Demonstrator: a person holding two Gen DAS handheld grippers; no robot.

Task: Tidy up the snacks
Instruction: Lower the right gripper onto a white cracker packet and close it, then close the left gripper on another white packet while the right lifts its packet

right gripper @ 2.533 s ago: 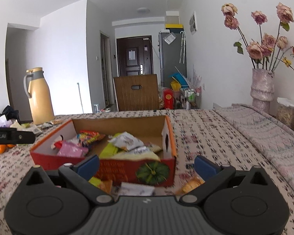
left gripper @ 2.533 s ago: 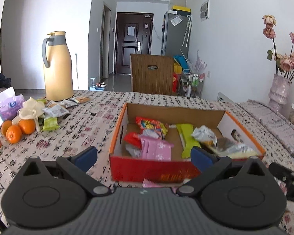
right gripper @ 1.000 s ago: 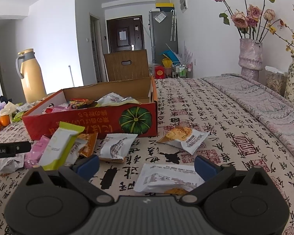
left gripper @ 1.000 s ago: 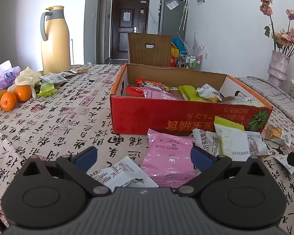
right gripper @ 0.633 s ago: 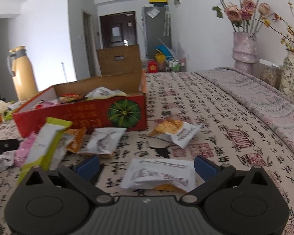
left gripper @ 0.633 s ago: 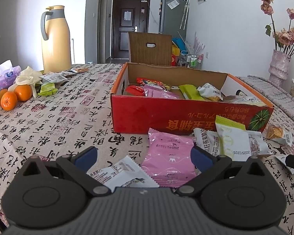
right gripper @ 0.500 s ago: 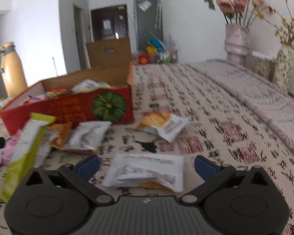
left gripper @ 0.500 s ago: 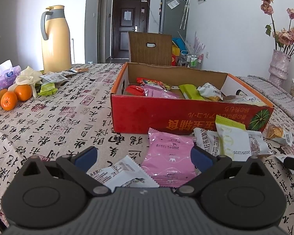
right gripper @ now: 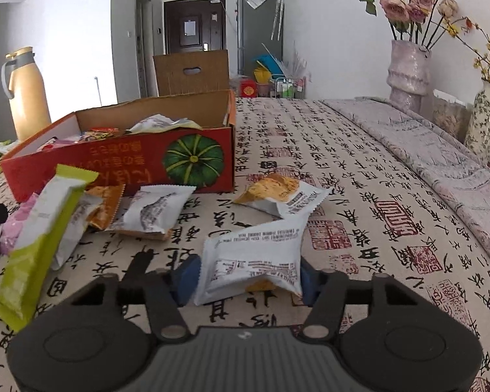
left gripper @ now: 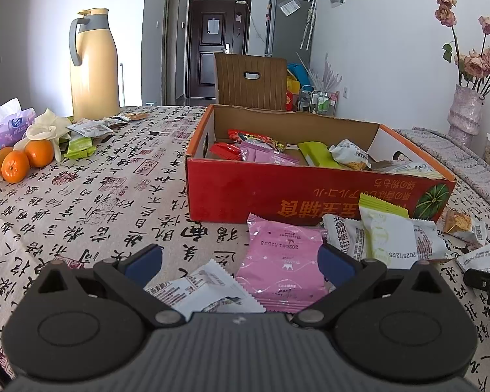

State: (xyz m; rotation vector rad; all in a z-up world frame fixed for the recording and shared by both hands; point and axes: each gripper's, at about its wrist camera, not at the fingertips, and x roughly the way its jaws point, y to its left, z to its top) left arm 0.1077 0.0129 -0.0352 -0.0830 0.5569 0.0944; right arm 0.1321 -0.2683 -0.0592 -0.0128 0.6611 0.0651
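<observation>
right tool (right gripper: 246, 277) closing | white packet (right gripper: 254, 258) between jaws | contact unclear

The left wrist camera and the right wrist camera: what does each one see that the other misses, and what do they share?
Only the left wrist view shows the oranges and the open left gripper over a pink packet.

Only the right wrist view shows the right gripper, its jaws closing around a white snack packet, and a patterned vase at the far right.

Both show the red cardboard box of snacks, the yellow thermos jug, a green-and-white packet and the pink flower vase.
</observation>
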